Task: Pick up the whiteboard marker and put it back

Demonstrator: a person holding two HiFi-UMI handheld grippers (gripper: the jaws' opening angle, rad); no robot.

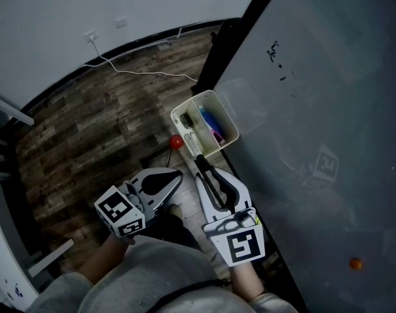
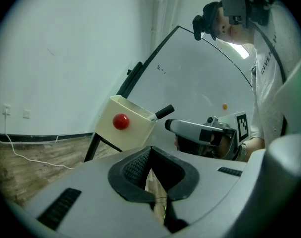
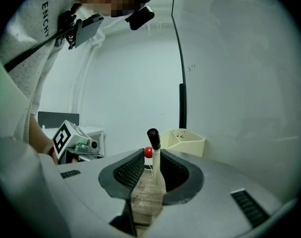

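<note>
Whiteboard marker [image 3: 155,158] is sitting clamped between the narrowly parted jaws of the right gripper [image 3: 152,166]. Its long axis is running along them, black cap pointing ahead toward the cream tray [image 1: 192,103] on the whiteboard [image 1: 328,109]. Left gripper [image 2: 150,157] is hanging alongside, jaw tips meeting, empty.

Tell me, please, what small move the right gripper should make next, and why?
Probably ease the right gripper forward so the whiteboard marker comes over the cream tray. The gripper is shut on the marker, with the black cap pointing at the tray, but in the head view its tip reaches only the tray's near rim.
</note>
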